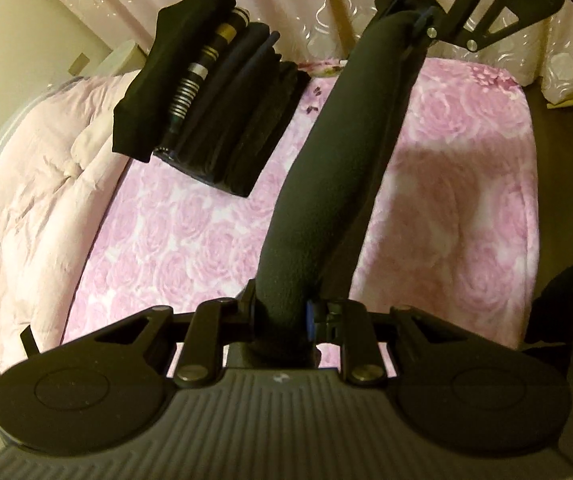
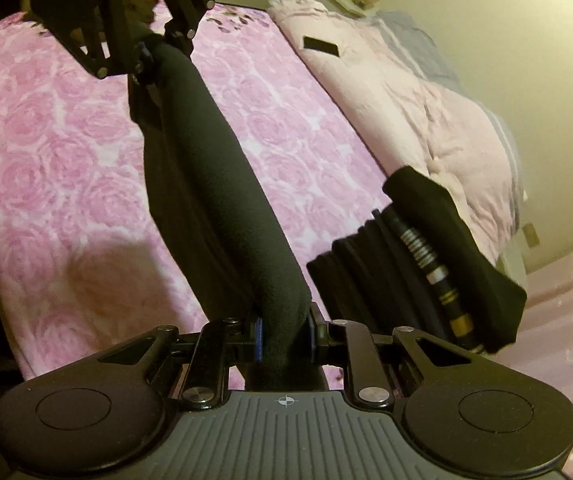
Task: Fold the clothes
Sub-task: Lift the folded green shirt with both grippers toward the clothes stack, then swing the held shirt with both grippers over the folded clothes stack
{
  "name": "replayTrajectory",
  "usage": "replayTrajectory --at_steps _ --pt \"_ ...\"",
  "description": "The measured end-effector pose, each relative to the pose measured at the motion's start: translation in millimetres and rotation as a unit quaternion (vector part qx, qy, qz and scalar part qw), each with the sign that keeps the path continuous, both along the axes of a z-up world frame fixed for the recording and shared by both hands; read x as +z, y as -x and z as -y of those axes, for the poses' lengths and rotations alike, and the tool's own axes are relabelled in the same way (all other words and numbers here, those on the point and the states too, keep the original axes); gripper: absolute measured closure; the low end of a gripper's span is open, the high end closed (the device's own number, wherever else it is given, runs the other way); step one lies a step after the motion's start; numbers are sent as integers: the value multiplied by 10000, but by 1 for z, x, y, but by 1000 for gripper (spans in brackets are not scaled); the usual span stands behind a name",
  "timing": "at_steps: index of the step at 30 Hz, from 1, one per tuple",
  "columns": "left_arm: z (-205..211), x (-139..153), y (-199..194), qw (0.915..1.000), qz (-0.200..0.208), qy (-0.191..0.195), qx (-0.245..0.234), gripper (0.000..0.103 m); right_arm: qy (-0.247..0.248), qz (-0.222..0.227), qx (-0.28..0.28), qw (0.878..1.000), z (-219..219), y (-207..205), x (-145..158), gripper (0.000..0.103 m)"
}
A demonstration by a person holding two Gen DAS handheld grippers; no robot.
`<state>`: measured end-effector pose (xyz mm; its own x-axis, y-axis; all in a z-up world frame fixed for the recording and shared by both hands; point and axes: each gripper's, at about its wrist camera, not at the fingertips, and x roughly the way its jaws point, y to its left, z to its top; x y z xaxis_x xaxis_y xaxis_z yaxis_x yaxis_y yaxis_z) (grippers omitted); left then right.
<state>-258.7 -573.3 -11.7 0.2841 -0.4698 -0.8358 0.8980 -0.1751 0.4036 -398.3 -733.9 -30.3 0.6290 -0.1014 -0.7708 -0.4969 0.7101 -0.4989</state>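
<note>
Already a stack of folded dark clothes [image 1: 210,104] sits on the pink rose blanket [image 1: 190,240]; the left gripper [image 1: 280,312] and right gripper [image 2: 284,336] each pinch one end of a dark garment [image 1: 318,184], stretched between them above the bed; folding it remains.

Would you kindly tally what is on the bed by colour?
Dark: 2, the garment held between both grippers and the folded stack.
Pale pink: 1, the comforter.
Black: 1, a small flat patch on the comforter.
Total: 4
</note>
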Motion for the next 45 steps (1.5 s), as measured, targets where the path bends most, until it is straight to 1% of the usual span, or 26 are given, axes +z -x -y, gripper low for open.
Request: replayTrajectory --at_steps 3,9,15,18,20,22,24,26,29,31,33,35,37,38,39,40,41,43,44,45 --pt "2 -2 -9 9999 -73 55 -57 84 48 -69 -67 9999 -3 -6 0 85" --pt "4 -11 -17 9997 -140 9 -221 84 105 -153 -201 9996 -9 -13 -3 85" --pt "14 -13 -22 9990 -213 -23 -383 84 102 -351 -151 9992 -2 -17 -2 85" --pt "25 -6 -25 9985 -295 25 -453 84 92 -413 -44 9991 11 -19 6 85" --pt "39 2 -33 9984 -332 139 -435 84 50 -400 48 9992 25 -24 18 85" --pt "60 13 -43 9985 -237 201 -460 84 72 -298 174 9994 44 -35 33 85" --pt "87 28 -54 9986 -35 280 -454 84 182 -129 318 9992 67 -51 49 85" --pt "118 50 -69 9981 195 442 -382 84 303 89 418 9986 93 -72 69 85" --pt "169 94 -99 9948 528 828 -271 84 422 547 455 9966 139 -108 110 85" --pt "206 129 -121 9900 796 1147 -179 84 499 951 408 9934 175 -140 144 85" --pt "244 165 -145 9812 1123 1567 -17 84 695 1488 295 9860 210 -176 177 85" --pt "280 194 -165 9679 1474 2023 229 84 918 2076 186 9737 239 -207 205 85" --pt "310 204 -180 9559 1748 2331 374 84 1155 2565 137 9595 262 -231 215 85" --pt "324 199 -186 9529 1845 2377 373 84 1209 2703 116 9551 273 -240 212 84" --pt "336 187 -191 9520 1900 2374 348 84 1235 2790 82 9523 282 -247 203 85" --pt "347 168 -196 9537 1889 2316 338 84 1247 2828 46 9510 290 -253 187 84" --pt "358 144 -201 9575 1825 2206 338 84 1249 2786 26 9522 297 -257 165 84" --pt "375 80 -205 9681 1615 1883 354 84 1328 2553 36 9577 307 -263 104 85" --pt "381 43 -204 9739 1488 1668 382 83 1346 2359 65 9624 310 -264 70 85" --pt "385 7 -201 9797 1361 1419 386 83 1331 2051 102 9696 313 -265 35 85"
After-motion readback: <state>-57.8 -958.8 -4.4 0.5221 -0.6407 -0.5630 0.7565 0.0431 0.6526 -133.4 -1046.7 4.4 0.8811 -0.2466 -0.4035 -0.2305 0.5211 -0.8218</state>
